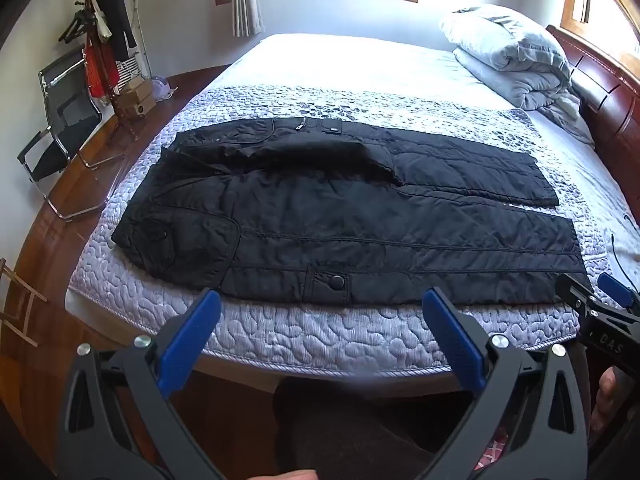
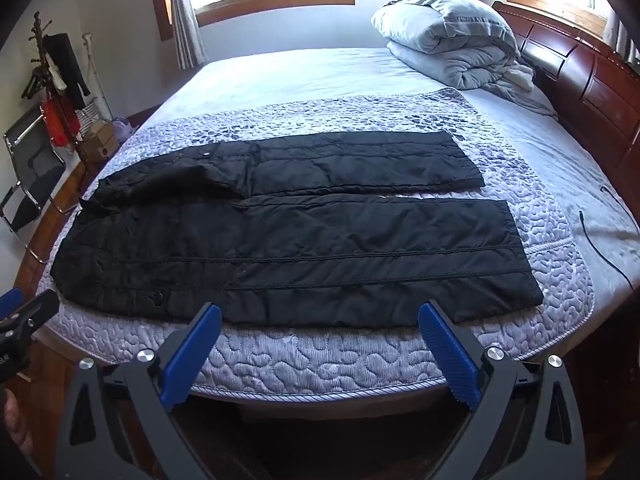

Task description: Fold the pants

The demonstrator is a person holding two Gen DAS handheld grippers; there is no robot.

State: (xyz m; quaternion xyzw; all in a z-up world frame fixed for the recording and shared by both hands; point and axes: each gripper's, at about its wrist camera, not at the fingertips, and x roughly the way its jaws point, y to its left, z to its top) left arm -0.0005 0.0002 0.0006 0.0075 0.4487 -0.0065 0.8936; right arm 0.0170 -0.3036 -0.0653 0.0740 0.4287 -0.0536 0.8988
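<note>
Black quilted pants (image 1: pixel 340 220) lie flat on the bed, waist to the left, both legs running right, side by side with a narrow gap. They also show in the right wrist view (image 2: pixel 300 240). My left gripper (image 1: pixel 320 300) is open and empty, held just off the bed's near edge in front of the near leg's snap pocket. My right gripper (image 2: pixel 320 312) is open and empty at the near edge, further right by the near leg. The right gripper's tip shows at the left wrist view's right edge (image 1: pixel 600 300).
A quilted grey mattress pad (image 1: pixel 320 332) covers the bed. A folded grey duvet (image 1: pixel 512 52) lies at the far right by the wooden headboard (image 1: pixel 608 92). A black cable (image 2: pixel 600 232) lies right of the pants. A chair (image 1: pixel 60 140) and coat rack (image 1: pixel 100 40) stand left.
</note>
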